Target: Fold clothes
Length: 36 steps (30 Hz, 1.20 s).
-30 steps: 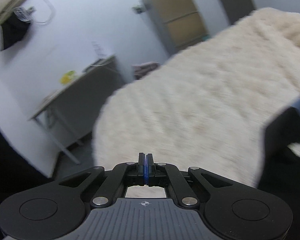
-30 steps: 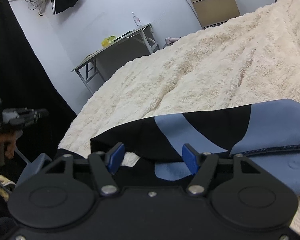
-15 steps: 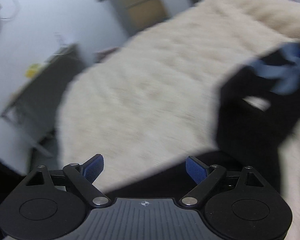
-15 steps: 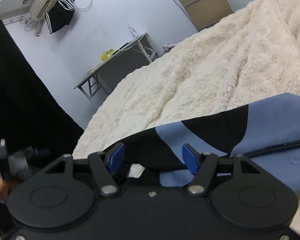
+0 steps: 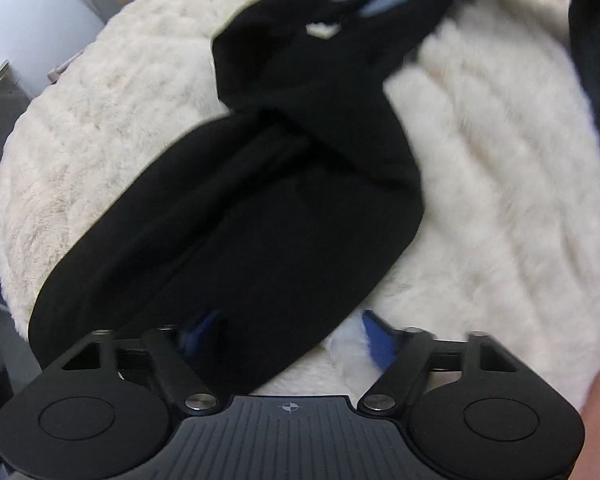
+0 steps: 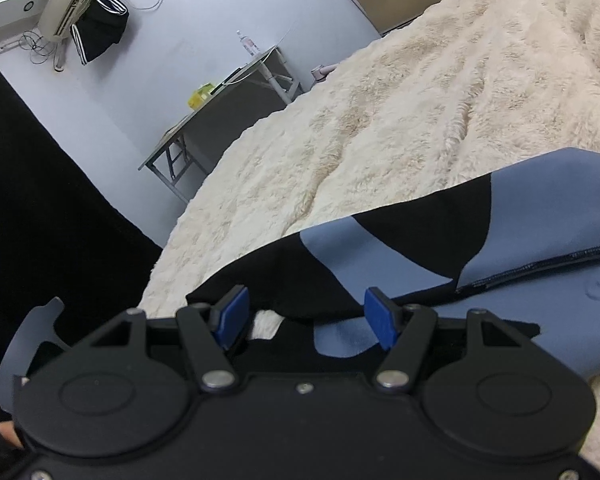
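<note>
Fluffy blanket [image 5: 480, 160] under blurred black garment [image 5: 260, 200]

The garment [image 6: 440, 256] is black with curved panels of dusty blue, and a dark seam line runs across the blue part; in the left wrist view the garment [image 5: 260, 200] looks almost all black. The bed cover [image 6: 420, 120] is cream and fluffy. Both tools, left tool [image 5: 290, 330] and right tool [image 6: 306, 316], are black with bright blue pads [image 6: 230, 316]. The wall [image 6: 204, 20] is pale grey-blue, and a black cloth [image 6: 98, 30] with white stripes hangs there.
</note>
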{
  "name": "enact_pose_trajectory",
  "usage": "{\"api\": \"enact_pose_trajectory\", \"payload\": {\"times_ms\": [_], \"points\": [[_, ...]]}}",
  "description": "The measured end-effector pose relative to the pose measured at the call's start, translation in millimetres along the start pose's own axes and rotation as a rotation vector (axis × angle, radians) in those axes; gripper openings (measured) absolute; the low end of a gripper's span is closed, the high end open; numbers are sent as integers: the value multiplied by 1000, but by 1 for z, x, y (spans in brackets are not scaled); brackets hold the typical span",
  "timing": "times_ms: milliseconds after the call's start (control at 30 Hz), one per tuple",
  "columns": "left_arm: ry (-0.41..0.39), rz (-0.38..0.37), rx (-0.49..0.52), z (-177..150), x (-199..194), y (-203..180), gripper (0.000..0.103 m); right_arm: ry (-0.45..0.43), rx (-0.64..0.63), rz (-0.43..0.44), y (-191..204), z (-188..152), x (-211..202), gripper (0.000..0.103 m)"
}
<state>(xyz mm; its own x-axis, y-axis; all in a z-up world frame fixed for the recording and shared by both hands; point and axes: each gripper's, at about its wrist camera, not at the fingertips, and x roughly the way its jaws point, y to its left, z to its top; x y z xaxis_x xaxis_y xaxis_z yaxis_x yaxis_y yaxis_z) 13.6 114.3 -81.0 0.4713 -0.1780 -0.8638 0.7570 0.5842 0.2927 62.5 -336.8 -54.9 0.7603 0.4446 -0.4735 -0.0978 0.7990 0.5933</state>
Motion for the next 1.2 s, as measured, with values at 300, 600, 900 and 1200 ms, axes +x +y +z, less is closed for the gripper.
{"api": "enact_pose_trajectory", "payload": {"times_ms": [300,600,900,1200], "points": [[-230,318,-41,46,-66,85,3,4,-3,-30,0,-1,5,63],[22,922,-107,74,-1,210,24,-9,12,-54,-9,1,5,63],[-162,619,-203,91,-1,130,78,-24,27,-25,-13,3,7,63],[-404,280,129,214,3,19,83,-245,75,-129,-22,10,-29,63]]}}
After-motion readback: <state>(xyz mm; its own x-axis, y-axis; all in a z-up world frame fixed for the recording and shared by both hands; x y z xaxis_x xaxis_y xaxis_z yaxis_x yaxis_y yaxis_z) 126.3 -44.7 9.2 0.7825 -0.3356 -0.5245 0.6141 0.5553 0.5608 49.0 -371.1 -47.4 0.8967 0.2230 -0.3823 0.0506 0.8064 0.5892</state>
